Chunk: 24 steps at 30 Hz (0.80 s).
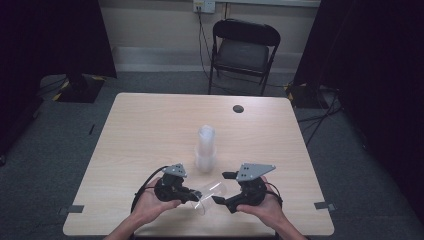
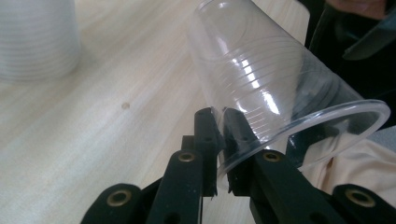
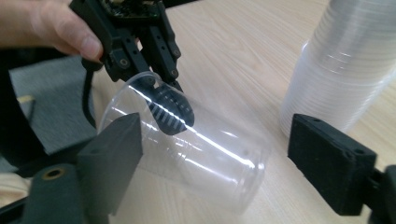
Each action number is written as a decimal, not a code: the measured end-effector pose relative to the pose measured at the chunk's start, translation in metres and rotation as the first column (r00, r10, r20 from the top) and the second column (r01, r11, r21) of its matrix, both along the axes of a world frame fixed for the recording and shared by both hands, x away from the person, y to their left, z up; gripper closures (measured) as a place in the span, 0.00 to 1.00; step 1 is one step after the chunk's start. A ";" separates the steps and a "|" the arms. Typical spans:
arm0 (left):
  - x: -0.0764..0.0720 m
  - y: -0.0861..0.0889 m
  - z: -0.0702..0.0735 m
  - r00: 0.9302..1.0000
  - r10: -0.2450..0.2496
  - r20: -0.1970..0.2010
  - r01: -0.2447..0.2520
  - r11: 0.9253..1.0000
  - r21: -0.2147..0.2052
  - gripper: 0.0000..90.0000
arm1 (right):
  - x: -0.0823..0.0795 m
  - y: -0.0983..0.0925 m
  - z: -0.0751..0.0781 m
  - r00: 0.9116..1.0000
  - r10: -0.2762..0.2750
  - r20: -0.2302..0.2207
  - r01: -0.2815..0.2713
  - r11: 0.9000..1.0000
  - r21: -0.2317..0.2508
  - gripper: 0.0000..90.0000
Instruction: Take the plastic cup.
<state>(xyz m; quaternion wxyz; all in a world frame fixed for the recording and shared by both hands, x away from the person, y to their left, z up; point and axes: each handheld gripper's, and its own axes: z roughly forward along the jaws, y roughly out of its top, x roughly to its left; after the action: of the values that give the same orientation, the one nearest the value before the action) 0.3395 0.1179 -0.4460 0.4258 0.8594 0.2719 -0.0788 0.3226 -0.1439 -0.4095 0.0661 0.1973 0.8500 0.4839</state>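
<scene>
Clear cup [image 1: 210, 194] pinched at rim by left tool [image 1: 196, 196], just before cup stack [image 1: 205, 147]. Right tool [image 1: 220, 188] gaped empty; best closed gently around cup's base.

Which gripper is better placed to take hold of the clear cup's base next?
Right. The right gripper has open jaws on either side of the clear cup near its base, while the left gripper is shut on the cup's rim.

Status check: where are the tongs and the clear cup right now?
Left tongs shut on clear cup wall at rim. Right tongs open, straddling cup's base end. Cup stack beside, not blocking.
</scene>
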 end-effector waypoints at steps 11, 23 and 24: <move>0.004 -0.002 0.002 0.999 -0.007 -0.042 0.007 1.000 0.006 0.95 | -0.012 0.018 -0.007 0.984 0.134 0.118 -0.110 0.976 -0.190 0.19; 0.006 -0.004 0.002 0.996 -0.006 -0.093 0.004 1.000 -0.022 0.96 | -0.019 0.039 -0.019 0.950 0.231 0.212 -0.145 0.923 -0.356 0.15; 0.006 -0.004 0.002 0.994 0.003 -0.107 -0.005 1.000 -0.022 0.96 | -0.020 0.041 -0.020 0.949 0.231 0.214 -0.144 0.924 -0.355 0.15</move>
<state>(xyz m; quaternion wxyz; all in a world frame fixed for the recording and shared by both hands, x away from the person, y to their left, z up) 0.3459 0.1140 -0.4438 0.4206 0.8485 0.2951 -0.1268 0.3030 -0.1028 -0.4295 0.1590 0.0374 0.9195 0.3575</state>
